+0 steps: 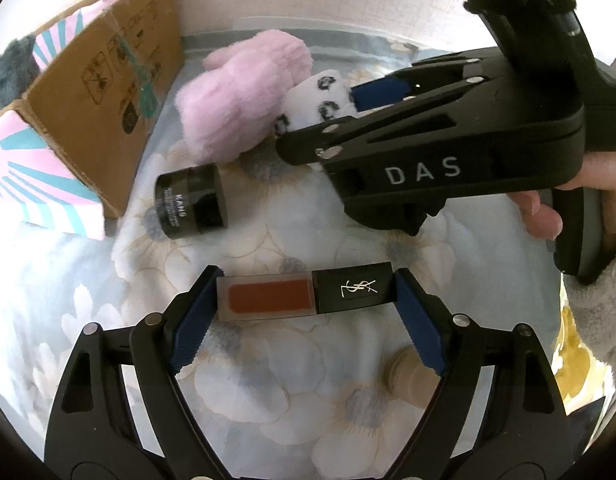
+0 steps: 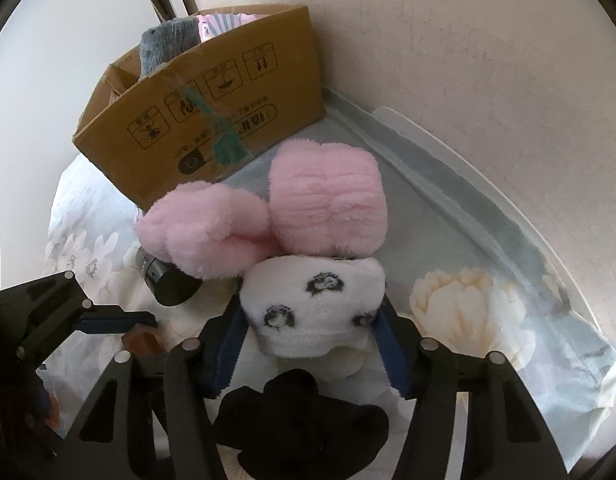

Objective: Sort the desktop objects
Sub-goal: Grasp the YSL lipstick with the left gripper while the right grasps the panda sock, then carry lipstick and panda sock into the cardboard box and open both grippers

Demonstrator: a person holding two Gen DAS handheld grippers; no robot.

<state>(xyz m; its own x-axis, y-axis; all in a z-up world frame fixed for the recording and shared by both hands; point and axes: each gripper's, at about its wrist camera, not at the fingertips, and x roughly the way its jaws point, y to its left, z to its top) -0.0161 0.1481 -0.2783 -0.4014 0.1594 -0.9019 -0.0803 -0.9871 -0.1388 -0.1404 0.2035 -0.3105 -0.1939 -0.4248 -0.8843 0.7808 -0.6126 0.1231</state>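
Observation:
A lip gloss tube (image 1: 268,297) with a reddish body and a black cap lies crosswise on the floral cloth (image 1: 308,392). My left gripper (image 1: 305,300) is shut on it, one blue pad against each end. One of the left gripper's fingers (image 2: 116,322) shows at the left of the right wrist view. A white sock (image 2: 314,312) with dark prints sits in front of the pink fluffy socks (image 2: 276,216). My right gripper (image 2: 312,344) is shut on the white sock (image 1: 308,108), its pads pressing into both sides. The right gripper (image 1: 332,116) reaches in from the right.
A black jar (image 1: 192,206) lies on its side beside the pink fluffy socks (image 1: 244,92). A cardboard box (image 2: 212,120) stands at the back against the wall, with a grey fluffy item (image 2: 168,44) inside. A pink-and-teal striped box (image 1: 32,184) is at left. A black soft lump (image 2: 304,420) lies under the right gripper.

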